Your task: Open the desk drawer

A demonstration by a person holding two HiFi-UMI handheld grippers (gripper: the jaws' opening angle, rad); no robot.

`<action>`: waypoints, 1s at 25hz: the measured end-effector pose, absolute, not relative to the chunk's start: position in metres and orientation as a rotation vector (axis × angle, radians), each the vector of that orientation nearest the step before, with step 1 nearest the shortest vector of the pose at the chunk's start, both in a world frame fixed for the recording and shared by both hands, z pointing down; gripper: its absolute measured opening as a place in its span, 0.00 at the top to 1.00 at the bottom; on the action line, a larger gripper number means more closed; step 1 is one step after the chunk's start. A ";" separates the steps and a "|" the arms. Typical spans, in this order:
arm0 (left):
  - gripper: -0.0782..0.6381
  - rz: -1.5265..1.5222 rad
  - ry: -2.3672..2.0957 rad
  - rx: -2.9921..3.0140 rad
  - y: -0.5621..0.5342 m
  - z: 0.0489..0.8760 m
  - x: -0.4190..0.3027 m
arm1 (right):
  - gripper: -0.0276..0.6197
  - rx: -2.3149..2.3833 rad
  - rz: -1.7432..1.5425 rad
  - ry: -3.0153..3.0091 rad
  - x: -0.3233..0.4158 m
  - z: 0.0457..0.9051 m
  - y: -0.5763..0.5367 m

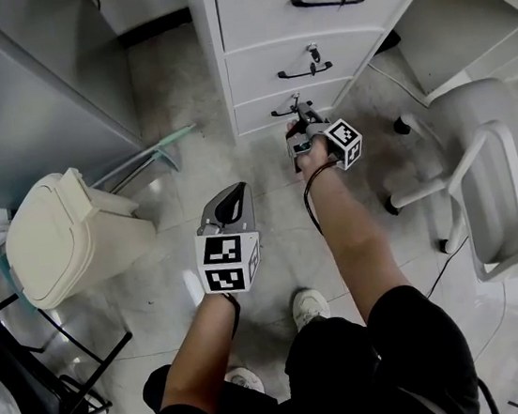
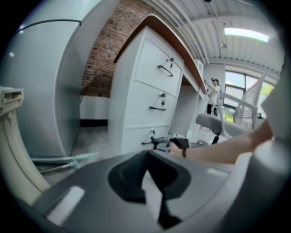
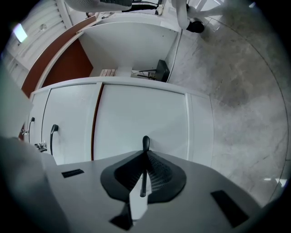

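Nearest, the left gripper (image 1: 233,196), a smooth grey shell tapering to black pads, hangs over the mottled stone-like floor (image 1: 181,259) with its jaws seemingly pressed together on nothing, though the tips are hard to separate. Farther out, the right gripper (image 3: 144,157) has its ribbed black pads clamped on the thin black bar handle (image 3: 145,141), mostly hidden between them, on the flat bottom drawer (image 3: 136,118) of the smooth white desk (image 1: 244,23).
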State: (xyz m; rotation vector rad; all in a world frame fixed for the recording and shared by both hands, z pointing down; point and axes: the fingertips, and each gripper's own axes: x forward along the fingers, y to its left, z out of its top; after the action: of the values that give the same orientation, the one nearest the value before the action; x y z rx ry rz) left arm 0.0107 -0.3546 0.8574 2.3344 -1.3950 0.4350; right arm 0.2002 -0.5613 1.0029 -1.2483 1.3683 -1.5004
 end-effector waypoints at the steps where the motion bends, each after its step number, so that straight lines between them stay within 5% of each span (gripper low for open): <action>1: 0.89 0.431 -1.394 2.332 -0.355 0.857 0.010 | 0.93 -1.251 -1.504 1.367 0.200 1.003 -0.560; 25: 0.89 0.420 -1.266 2.391 -0.328 0.878 0.040 | 0.93 -1.146 -1.513 1.414 0.222 1.007 -0.459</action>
State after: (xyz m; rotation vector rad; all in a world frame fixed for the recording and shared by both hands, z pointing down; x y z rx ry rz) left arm 0.0396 -0.3285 0.8778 2.3912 -1.2657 0.4202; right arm 0.2221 -0.4593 1.0067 -1.1463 1.4141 -1.5131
